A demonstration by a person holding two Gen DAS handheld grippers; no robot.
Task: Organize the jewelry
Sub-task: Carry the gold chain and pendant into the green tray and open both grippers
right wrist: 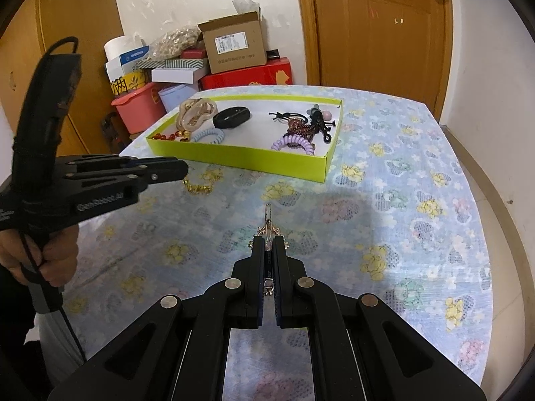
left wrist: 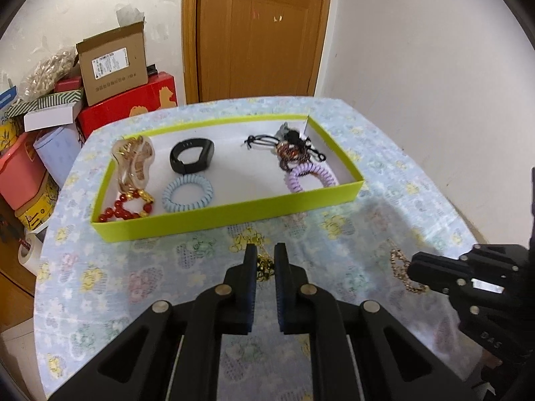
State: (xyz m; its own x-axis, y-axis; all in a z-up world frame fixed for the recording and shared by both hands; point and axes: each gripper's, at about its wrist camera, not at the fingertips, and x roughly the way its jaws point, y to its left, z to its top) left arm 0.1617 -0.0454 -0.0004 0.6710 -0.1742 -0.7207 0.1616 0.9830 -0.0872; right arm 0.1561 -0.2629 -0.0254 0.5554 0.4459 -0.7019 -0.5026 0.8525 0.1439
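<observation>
My left gripper [left wrist: 265,255] is shut on a small gold chain [left wrist: 265,269] just in front of the yellow-green tray [left wrist: 234,214]. In the right wrist view the left gripper [right wrist: 182,168] is at the left, with the gold chain [right wrist: 198,187] under its tip. My right gripper [right wrist: 268,242] is shut on a thin rose-gold chain [right wrist: 267,220] above the flowered tablecloth; the same right gripper [left wrist: 414,269] and rose-gold chain [left wrist: 401,269] show at the right of the left wrist view. The tray [right wrist: 234,158] holds a red bead bracelet [left wrist: 128,207], a blue coil tie [left wrist: 187,193], a black band [left wrist: 190,157] and a purple coil tie [left wrist: 306,175].
An amber hair claw [left wrist: 135,162] and a tangle of black hair ties [left wrist: 291,147] also lie in the tray. Stacked boxes [left wrist: 113,63] and a pink bin [right wrist: 140,110] stand beyond the table's far left edge. A wooden door [left wrist: 257,33] is behind. A person's hand [right wrist: 50,260] grips the left handle.
</observation>
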